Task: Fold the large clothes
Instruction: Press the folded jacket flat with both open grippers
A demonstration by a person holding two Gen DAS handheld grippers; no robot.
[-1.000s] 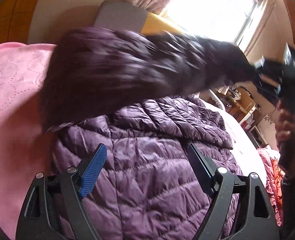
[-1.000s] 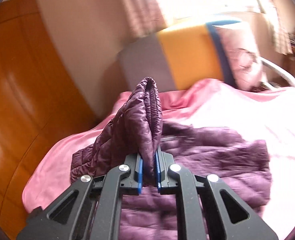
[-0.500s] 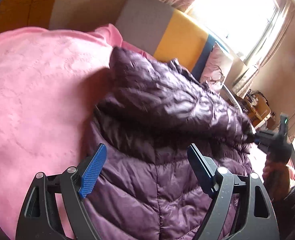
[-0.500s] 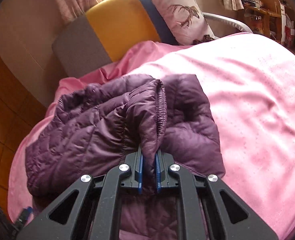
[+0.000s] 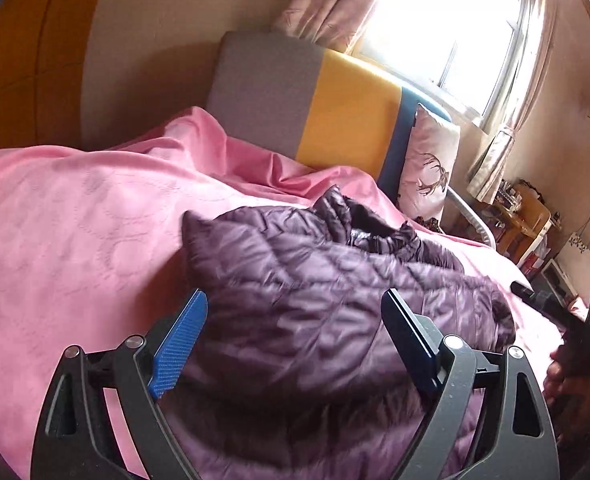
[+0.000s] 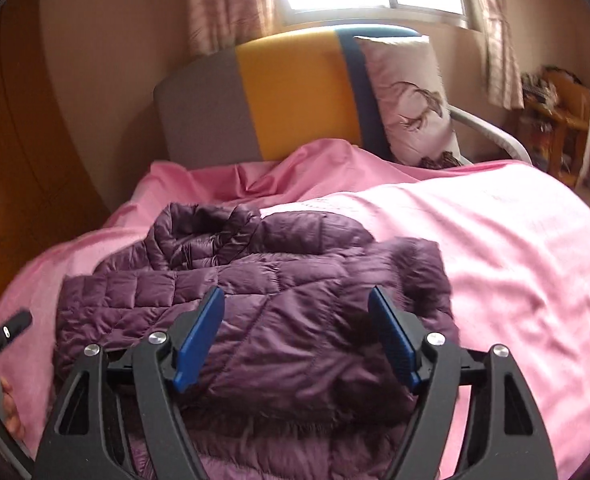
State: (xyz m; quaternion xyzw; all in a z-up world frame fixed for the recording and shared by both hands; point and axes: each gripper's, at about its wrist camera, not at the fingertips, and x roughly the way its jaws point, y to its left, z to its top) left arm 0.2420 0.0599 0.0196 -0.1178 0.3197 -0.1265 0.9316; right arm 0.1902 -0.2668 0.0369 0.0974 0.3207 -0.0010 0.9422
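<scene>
A purple quilted jacket [image 5: 315, 280] lies folded over itself on the pink bedcover [image 5: 75, 220], collar toward the headboard. My left gripper [image 5: 295, 300] hovers over its near edge, jaws opening, nothing pinched between them. In the right wrist view the same jacket [image 6: 275, 280] lies flat below my right gripper [image 6: 295, 294]. Its jaws are opening, and the blue pads [image 6: 199, 336] stand clear of the fabric. A hand [image 5: 563, 368] holding the right gripper's body shows at the right edge of the left wrist view.
A grey, yellow and blue headboard [image 6: 295, 92] with a deer-print pillow [image 6: 407, 96] stands at the far end. A wooden wardrobe [image 6: 15, 120] runs along the left. Cluttered shelves [image 6: 563, 112] stand at the right. Pink bedcover [image 6: 515, 260] stretches to the right of the jacket.
My right gripper was shut on a raised fold of the jacket; it came down and let go, and the fold now lies on the jacket. My left gripper rose and drew back.
</scene>
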